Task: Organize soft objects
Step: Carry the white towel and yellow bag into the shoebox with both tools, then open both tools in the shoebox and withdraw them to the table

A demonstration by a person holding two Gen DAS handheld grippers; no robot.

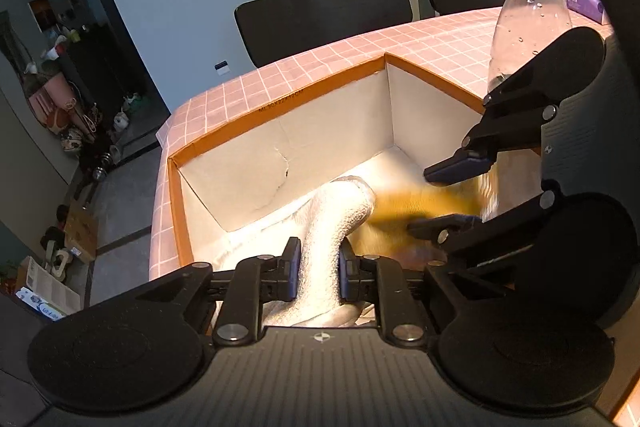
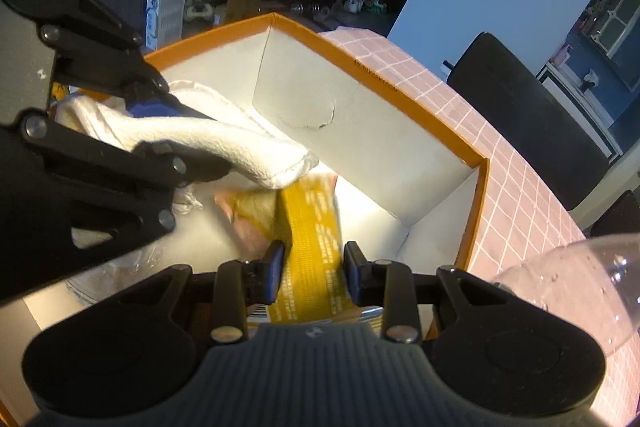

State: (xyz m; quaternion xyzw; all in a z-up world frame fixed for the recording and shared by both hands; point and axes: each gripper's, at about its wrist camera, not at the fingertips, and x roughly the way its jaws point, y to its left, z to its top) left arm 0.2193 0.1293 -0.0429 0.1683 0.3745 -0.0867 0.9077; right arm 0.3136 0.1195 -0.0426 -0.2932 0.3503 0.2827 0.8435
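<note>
An orange-rimmed cardboard box (image 1: 280, 103) with white inner walls sits on the pink checked table. My left gripper (image 1: 319, 269) is shut on a rolled white towel (image 1: 336, 223) held inside the box. In the right wrist view the towel (image 2: 224, 143) lies across the box (image 2: 476, 163), in the left gripper (image 2: 176, 131). My right gripper (image 2: 312, 267) is shut on a yellow printed packet (image 2: 310, 239) down in the box. In the left wrist view the right gripper (image 1: 444, 195) comes in from the right over the blurred yellow packet (image 1: 416, 205).
A clear plastic bottle (image 1: 528, 11) with a white cap stands on the table (image 1: 320, 63) just right of the box; it also shows in the right wrist view (image 2: 580, 275). A purple tissue pack (image 1: 586, 3) lies far right. Black chairs (image 1: 324, 19) stand behind the table.
</note>
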